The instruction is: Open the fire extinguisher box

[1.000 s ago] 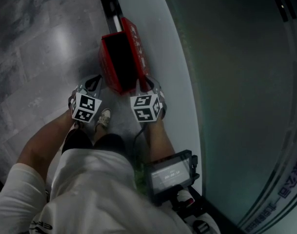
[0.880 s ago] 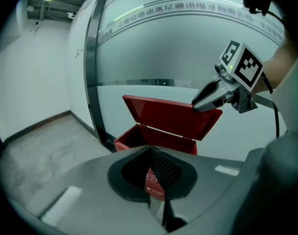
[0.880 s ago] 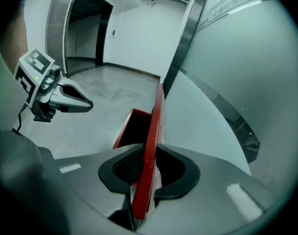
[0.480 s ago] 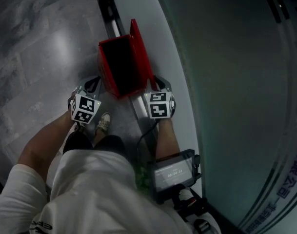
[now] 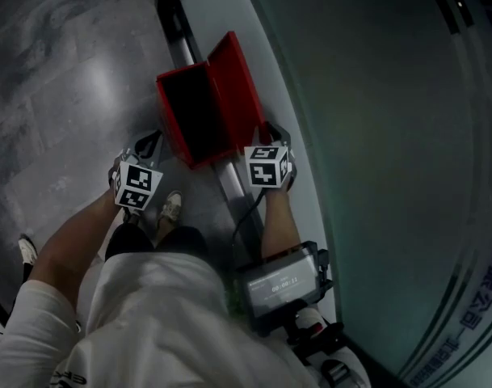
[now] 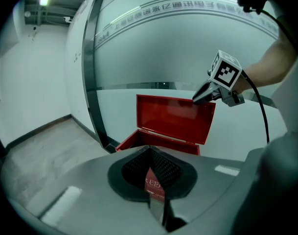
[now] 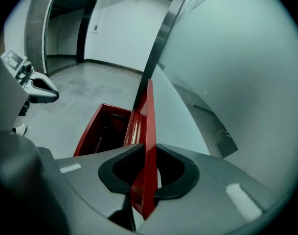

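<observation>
Red fire extinguisher box [image 5: 209, 158] sits on the grey floor [image 5: 68, 71], at the floor's edge along the frosted glass wall [image 5: 375, 136], next to a dark metal frame strip [image 5: 169, 6]. Box is open, inside looks dark, contents not readable.

The lid [image 5: 241, 95] is up, hinged on the wall side and standing roughly upright, tilted a bit toward the glass.

Right tool [image 5: 266, 132] is pinching the near end of the lid. In the right gripper view the red lid edge [image 7: 148, 146] runs straight between the pads, which are clamped on it.

Left tool [image 5: 154, 140] is at the box's near corner on the open-floor side. In the left gripper view its jaws are almost together, with a red printed face of the box between the pads [image 6: 175, 173]. Print too small to read.

Person stands just behind the box, one shoe [image 5: 173, 207] between the two tools. A small screen unit [image 5: 279, 285] hangs at the waist with a cable running to the right tool.
</observation>
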{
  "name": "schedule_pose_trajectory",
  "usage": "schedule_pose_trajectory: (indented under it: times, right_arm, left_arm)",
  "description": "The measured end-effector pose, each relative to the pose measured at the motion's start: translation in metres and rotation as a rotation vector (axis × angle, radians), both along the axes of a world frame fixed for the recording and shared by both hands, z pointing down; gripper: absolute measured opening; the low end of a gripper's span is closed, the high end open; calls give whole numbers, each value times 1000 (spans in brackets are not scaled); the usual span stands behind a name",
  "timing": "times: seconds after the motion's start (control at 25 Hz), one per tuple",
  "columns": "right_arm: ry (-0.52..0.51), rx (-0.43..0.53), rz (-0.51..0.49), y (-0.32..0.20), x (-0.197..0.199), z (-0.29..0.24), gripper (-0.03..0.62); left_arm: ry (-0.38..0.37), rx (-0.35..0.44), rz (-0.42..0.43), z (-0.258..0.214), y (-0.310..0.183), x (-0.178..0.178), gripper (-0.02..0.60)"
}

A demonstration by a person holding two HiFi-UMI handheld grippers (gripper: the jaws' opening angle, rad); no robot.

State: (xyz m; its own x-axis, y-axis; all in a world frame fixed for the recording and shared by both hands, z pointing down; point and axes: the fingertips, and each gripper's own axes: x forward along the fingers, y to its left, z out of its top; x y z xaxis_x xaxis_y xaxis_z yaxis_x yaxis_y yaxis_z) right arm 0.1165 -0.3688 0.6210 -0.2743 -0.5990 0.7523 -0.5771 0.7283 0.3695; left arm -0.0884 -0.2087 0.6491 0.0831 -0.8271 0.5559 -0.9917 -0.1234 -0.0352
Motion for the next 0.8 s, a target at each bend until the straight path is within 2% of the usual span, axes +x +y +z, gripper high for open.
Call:
schedule_pose_trajectory:
  times: [0.4, 0.8]
  right_arm:
    - [123, 102, 58, -33, 24, 13, 86]
    - [213, 146, 106, -51, 41, 25, 78]
  left_arm:
    - [-14, -12, -14, 2, 1, -7, 3]
    - [-24, -22, -26, 3, -2, -14, 3]
